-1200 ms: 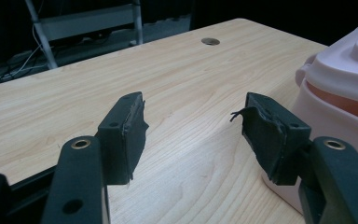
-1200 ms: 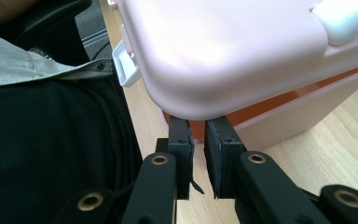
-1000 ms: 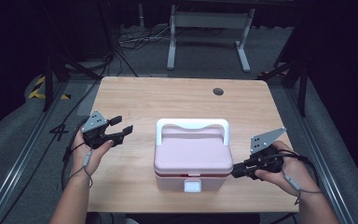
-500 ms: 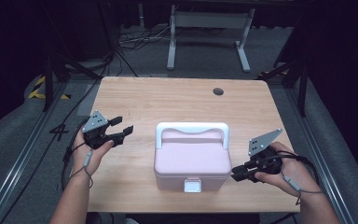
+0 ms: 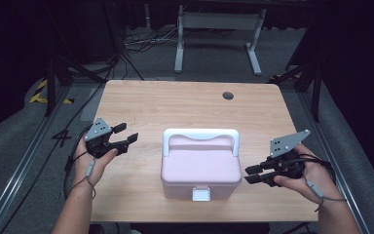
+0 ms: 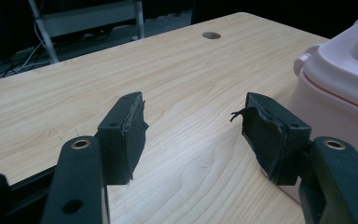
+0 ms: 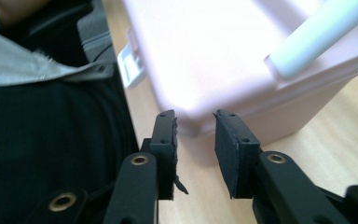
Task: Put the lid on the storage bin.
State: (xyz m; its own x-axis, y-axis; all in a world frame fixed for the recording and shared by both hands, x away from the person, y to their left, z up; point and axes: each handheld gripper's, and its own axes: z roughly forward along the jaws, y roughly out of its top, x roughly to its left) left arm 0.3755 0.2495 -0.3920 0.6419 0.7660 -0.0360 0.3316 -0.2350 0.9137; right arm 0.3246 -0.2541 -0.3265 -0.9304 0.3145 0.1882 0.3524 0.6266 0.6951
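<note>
Pink plastic box (image 5: 198, 168) w/ white handle, lid shut, upright, near table's front edge, centre.

One mark can be read from where I stand: a large figure "4" (image 5: 61, 138) on the grey floor (image 5: 14, 161), just off the left edge of the bench (image 5: 185, 105) and beside the left gripper (image 5: 121, 135). Further back on that side, yellow-and-black hazard striping (image 5: 41, 91) lies on the floor. The pink box (image 5: 199, 168) carries no readable lettering.
</note>
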